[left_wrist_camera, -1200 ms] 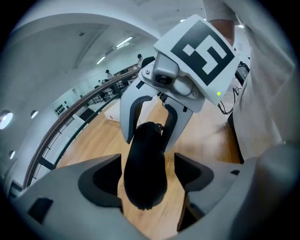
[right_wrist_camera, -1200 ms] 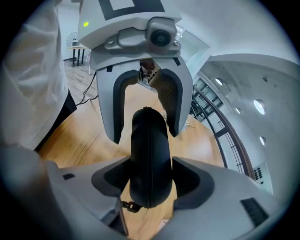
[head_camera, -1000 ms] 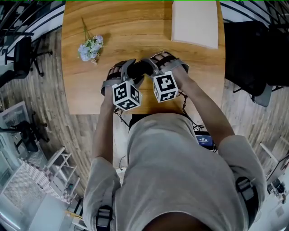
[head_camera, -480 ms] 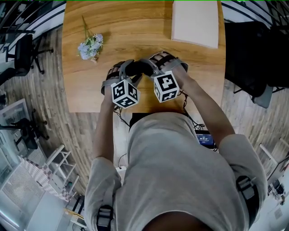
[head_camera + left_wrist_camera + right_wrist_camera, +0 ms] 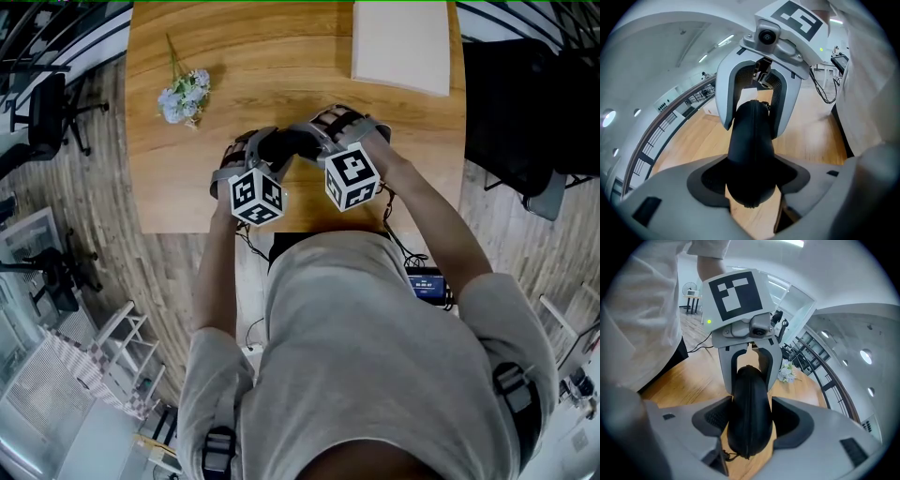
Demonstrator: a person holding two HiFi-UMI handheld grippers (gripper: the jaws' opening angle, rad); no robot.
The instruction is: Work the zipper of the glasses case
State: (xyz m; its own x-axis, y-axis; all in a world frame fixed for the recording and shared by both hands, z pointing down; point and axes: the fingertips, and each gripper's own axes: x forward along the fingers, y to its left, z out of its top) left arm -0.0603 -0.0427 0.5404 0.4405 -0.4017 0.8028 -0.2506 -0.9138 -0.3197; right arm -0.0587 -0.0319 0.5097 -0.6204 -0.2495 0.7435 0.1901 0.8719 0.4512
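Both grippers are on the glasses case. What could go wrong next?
The left gripper is closing its jaws on one rounded end of the black oval glasses case; the shell might squirt out.
The right gripper clamps the other end toward the front of the wooden table, so a slipped case could slide off it.

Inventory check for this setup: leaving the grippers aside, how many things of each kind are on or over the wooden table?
glasses case: 1
flower sprig: 1
pale flat board: 1
Total: 3
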